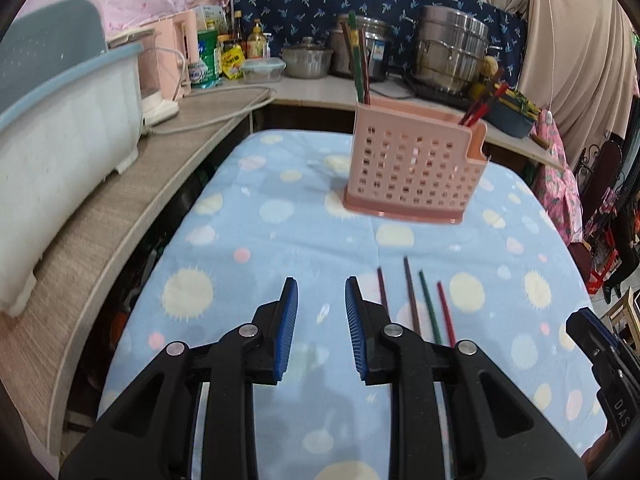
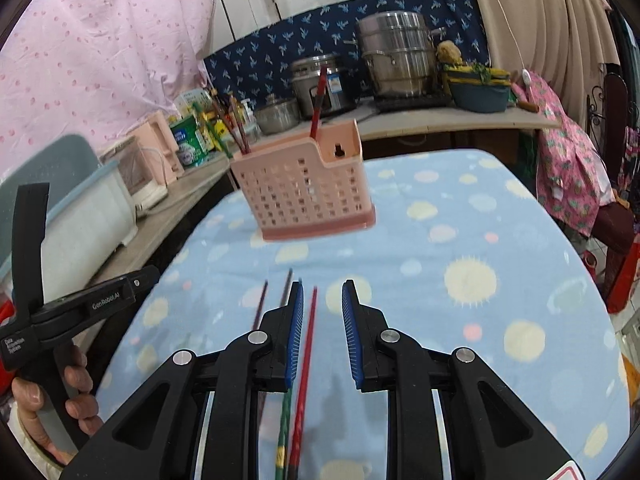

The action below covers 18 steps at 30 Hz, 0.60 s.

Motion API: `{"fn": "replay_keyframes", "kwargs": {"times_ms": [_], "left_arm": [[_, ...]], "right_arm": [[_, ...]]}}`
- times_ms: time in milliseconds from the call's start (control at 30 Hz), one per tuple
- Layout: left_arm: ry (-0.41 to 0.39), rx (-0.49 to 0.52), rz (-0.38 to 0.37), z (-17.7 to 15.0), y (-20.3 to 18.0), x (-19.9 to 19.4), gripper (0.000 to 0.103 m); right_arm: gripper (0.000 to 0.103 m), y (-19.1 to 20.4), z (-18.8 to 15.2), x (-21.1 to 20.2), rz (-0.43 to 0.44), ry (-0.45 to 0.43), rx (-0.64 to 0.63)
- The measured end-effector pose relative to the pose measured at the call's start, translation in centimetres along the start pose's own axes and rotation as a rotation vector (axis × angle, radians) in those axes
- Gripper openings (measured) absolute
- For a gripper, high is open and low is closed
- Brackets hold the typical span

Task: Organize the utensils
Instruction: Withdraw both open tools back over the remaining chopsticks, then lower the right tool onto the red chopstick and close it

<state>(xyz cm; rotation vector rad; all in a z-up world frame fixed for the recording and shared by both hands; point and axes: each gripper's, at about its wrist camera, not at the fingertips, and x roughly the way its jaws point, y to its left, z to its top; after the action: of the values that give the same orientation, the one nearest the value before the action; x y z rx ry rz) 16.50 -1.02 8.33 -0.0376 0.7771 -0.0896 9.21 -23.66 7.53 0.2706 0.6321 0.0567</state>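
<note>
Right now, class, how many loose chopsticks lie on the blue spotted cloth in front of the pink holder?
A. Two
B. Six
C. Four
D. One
C: the left wrist view shows four chopsticks lying side by side on the cloth, just right of the open left claw and short of the pink holder.

Both cameras sit low behind their own tongs, looking forward over the dotted blue cloth [image 1: 280,220] toward the pink basket [image 1: 412,172] and the cluttered bench [image 1: 320,92] behind. The left view stands left of the loose chopsticks [image 1: 412,300]; the right view hangs directly above them [image 2: 306,344]. Both share basket [image 2: 304,188], chopsticks and pots.
</note>
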Motion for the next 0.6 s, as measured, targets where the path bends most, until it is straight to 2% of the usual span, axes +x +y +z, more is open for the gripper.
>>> {"fn": "replay_keyframes", "kwargs": {"times_ms": [367, 600], "left_arm": [[0.086, 0.017, 0.004, -5.6, 0.2, 0.5, 0.024], [0.132, 0.029, -0.006, -8.0, -0.3, 0.8, 0.024]], "right_arm": [[0.020, 1.7, -7.5, 0.2, -0.013, 0.125, -0.069], [0.021, 2.0, -10.0, 0.4, 0.000, 0.178, -0.063]]}}
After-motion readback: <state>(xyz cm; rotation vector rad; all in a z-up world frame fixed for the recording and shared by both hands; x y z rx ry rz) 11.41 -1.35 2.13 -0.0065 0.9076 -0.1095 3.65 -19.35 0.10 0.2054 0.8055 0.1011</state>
